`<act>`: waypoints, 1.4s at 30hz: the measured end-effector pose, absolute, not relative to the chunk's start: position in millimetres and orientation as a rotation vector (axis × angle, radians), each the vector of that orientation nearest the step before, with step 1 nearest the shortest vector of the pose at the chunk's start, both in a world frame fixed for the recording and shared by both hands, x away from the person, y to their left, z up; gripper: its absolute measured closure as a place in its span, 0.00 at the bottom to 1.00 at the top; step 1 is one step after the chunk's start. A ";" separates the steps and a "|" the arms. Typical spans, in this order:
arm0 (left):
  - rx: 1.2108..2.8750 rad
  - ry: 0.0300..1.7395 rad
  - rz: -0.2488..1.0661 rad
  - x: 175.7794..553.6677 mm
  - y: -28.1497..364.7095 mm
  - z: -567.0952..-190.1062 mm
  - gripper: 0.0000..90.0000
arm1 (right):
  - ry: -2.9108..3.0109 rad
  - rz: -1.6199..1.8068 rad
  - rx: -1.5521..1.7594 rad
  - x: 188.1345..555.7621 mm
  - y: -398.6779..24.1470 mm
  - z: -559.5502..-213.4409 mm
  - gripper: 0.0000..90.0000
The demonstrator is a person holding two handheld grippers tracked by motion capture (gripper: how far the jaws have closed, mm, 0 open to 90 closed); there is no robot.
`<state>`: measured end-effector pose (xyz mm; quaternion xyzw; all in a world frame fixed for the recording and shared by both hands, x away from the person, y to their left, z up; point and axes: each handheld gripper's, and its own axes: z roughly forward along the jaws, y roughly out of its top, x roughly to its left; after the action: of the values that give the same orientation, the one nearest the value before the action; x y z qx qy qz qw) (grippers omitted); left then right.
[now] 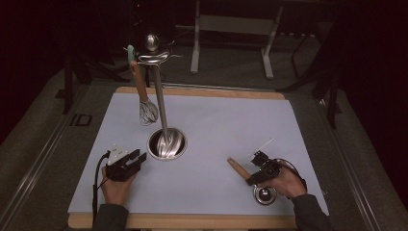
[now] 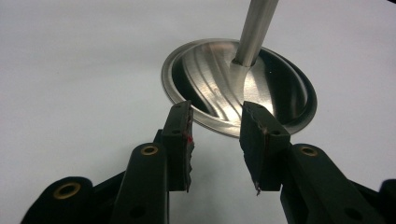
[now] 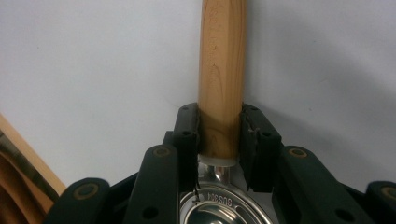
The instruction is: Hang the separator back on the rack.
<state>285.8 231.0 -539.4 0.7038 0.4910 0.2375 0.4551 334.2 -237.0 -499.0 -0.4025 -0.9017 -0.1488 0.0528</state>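
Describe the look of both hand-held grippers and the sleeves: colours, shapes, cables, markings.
Both are black. The left hand-held gripper carries a pale three-cornered plate on top and trails a black cable; its jaws are flat black blocks on linkage arms with brass-coloured rivets, one with a small red mark. The right hand-held gripper has the same arms and rivets, with a black cable looping behind it. Sleeves are dark grey.

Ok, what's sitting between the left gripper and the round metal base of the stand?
Nothing. In the left gripper view, the open left gripper points at the stand's base, with bare white table cover between; the high view agrees.
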 end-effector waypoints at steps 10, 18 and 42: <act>1.732 1.214 0.589 285.5 231.1 -539.5 0.71 | -2.703 -0.647 -1.257 339.2 -236.9 -499.8 0.78; 1.737 1.213 0.591 285.7 230.4 -539.5 0.71 | -2.693 -0.752 -1.193 340.1 -228.2 -497.5 0.78; 1.734 1.220 0.593 285.9 230.6 -539.5 0.70 | -2.719 -1.128 -1.099 345.5 -201.7 -473.0 0.79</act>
<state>285.9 230.6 -539.5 0.7021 0.4941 0.2401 0.4531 345.5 -201.7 -473.0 -0.3498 -0.8653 -0.3589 0.0000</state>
